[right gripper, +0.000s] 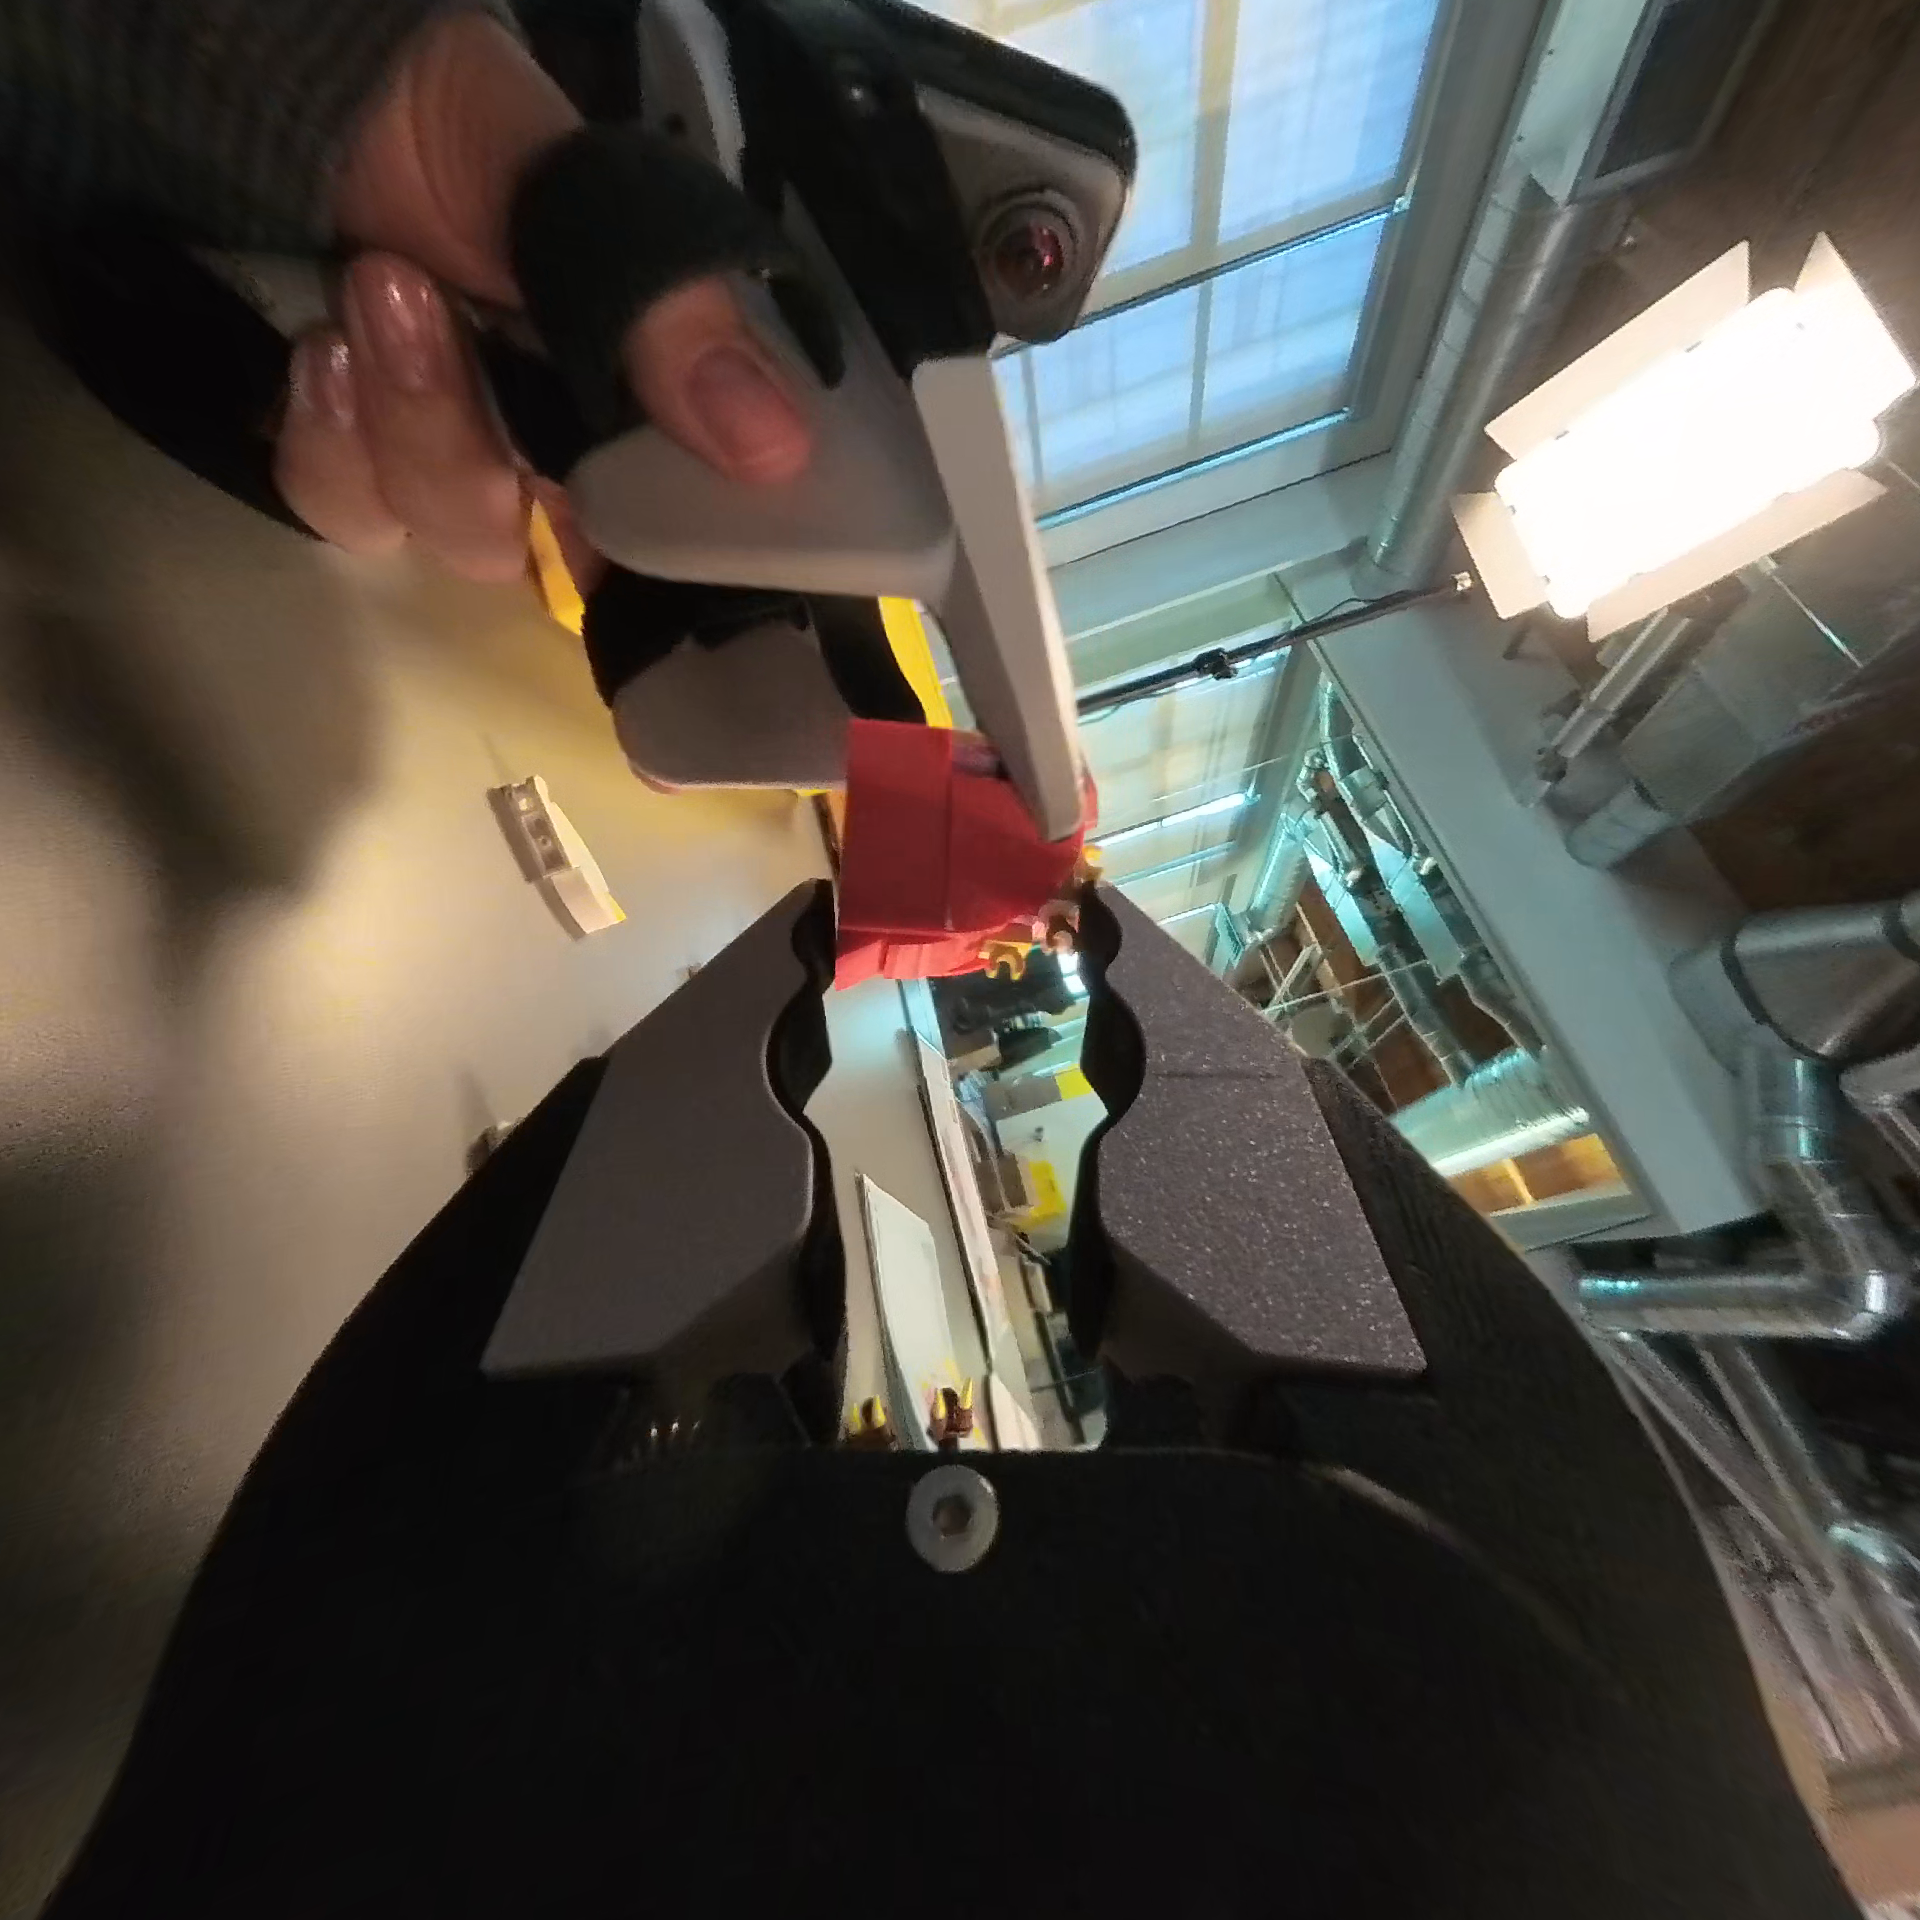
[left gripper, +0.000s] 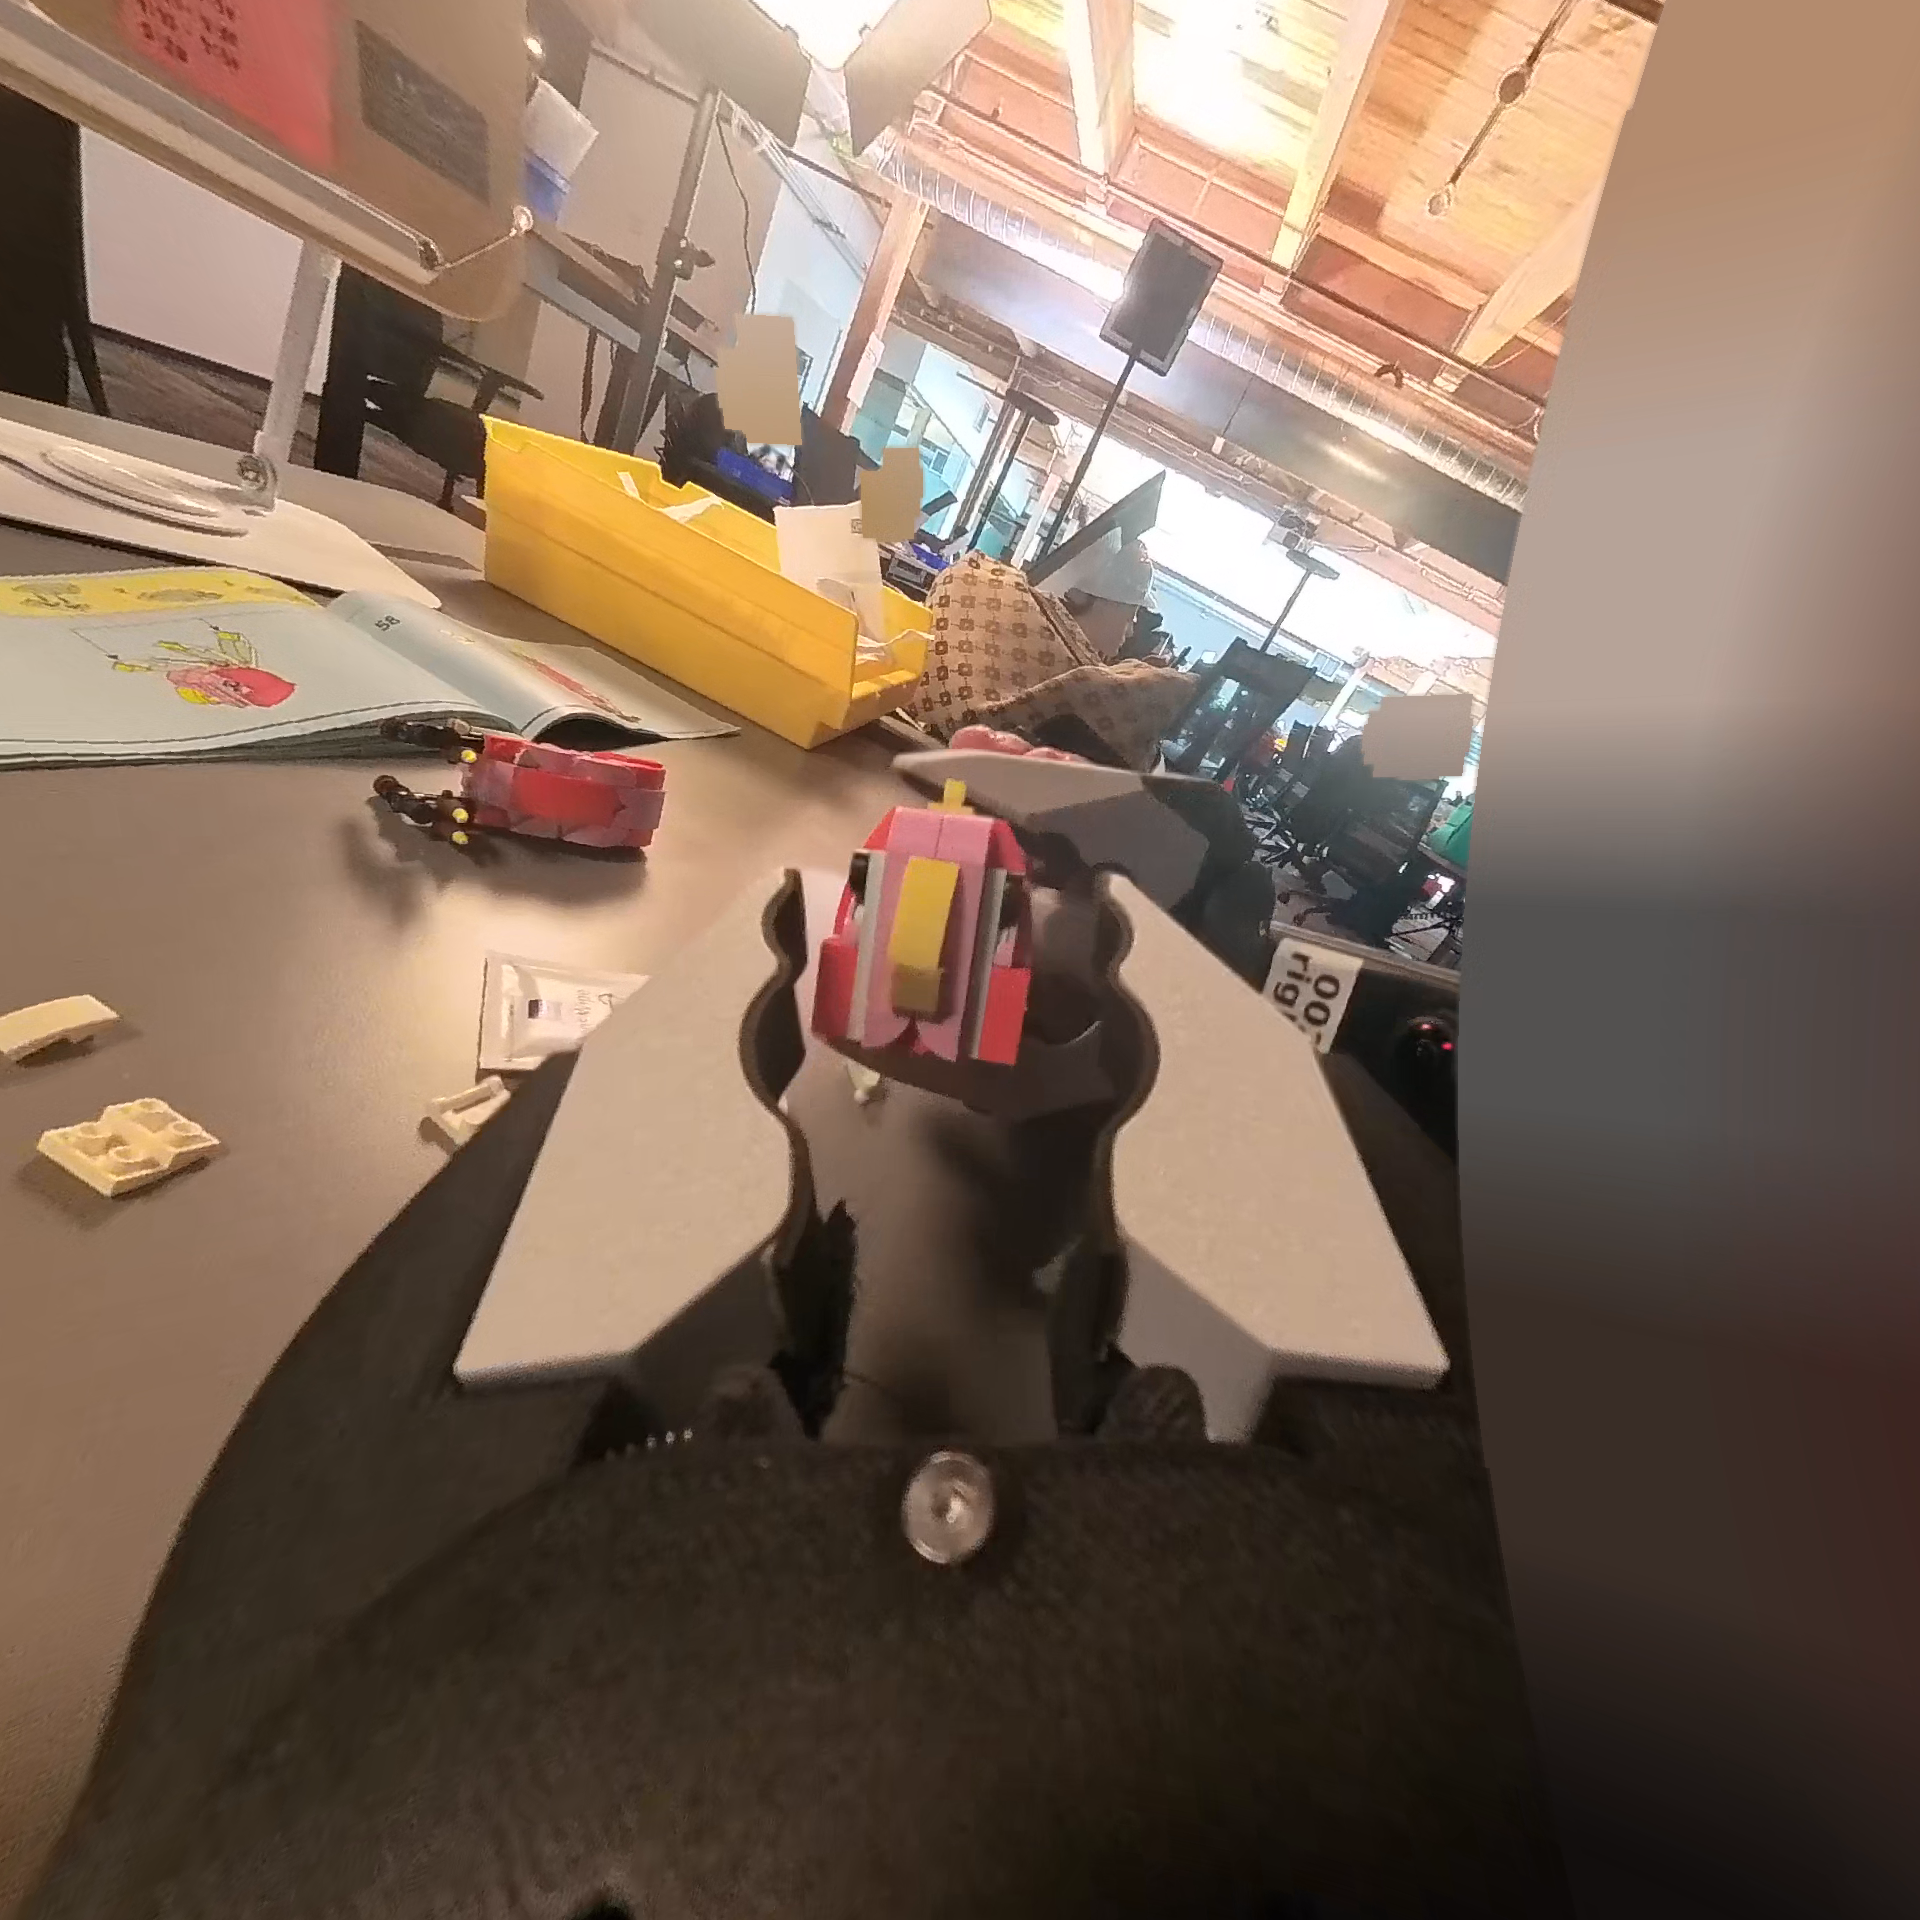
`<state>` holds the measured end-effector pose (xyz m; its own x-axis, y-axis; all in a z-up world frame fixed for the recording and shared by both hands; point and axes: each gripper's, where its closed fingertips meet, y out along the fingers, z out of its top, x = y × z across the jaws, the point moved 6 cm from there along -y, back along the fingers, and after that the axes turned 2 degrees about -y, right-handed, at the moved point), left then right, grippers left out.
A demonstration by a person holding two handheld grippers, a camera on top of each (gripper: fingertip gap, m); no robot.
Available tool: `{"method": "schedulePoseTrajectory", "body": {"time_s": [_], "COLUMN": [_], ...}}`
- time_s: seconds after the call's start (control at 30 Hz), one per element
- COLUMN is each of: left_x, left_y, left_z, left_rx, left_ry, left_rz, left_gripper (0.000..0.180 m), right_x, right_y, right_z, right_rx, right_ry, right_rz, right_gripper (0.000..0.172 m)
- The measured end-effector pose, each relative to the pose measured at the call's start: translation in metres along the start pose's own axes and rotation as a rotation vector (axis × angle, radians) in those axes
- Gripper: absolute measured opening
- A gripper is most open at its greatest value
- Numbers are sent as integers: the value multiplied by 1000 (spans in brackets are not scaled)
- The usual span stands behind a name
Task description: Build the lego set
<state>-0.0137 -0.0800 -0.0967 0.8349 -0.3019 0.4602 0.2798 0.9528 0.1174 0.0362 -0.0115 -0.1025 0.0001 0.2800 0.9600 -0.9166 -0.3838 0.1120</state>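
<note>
Left wrist view: mid-frame, L gripper (left gripper: 945, 914) gapes wide round brick model (left gripper: 914, 977); only R gripper (right gripper: 956, 920) tips pinch it, so it may twist out.

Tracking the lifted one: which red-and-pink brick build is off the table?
The brick build with the yellow strip, raised between the left gripper's fingertips. The other brick build lies on the table by the open booklet.

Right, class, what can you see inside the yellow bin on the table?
White paper scraps poke above the rim of the yellow bin. Its near wall covers the floor, so anything lower is hidden.
</note>
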Motion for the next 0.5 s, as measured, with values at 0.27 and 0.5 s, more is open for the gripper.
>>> {"method": "schedulePoseTrajectory", "body": {"time_s": [0.27, 0.5], "left_x": [1, 8], "left_y": [5, 4], "left_z": [-6, -6], "left_rx": [-78, -63], "left_ry": [-10, 98], "left_rz": [-2, 33], "left_gripper": [45, 40], "right_x": [6, 9], "right_y": [-3, -6], "right_z": [-5, -2], "right_rx": [-6, 49], "right_ry": [35, 50], "right_rz": [-25, -30], "right_gripper": [46, 46]}}
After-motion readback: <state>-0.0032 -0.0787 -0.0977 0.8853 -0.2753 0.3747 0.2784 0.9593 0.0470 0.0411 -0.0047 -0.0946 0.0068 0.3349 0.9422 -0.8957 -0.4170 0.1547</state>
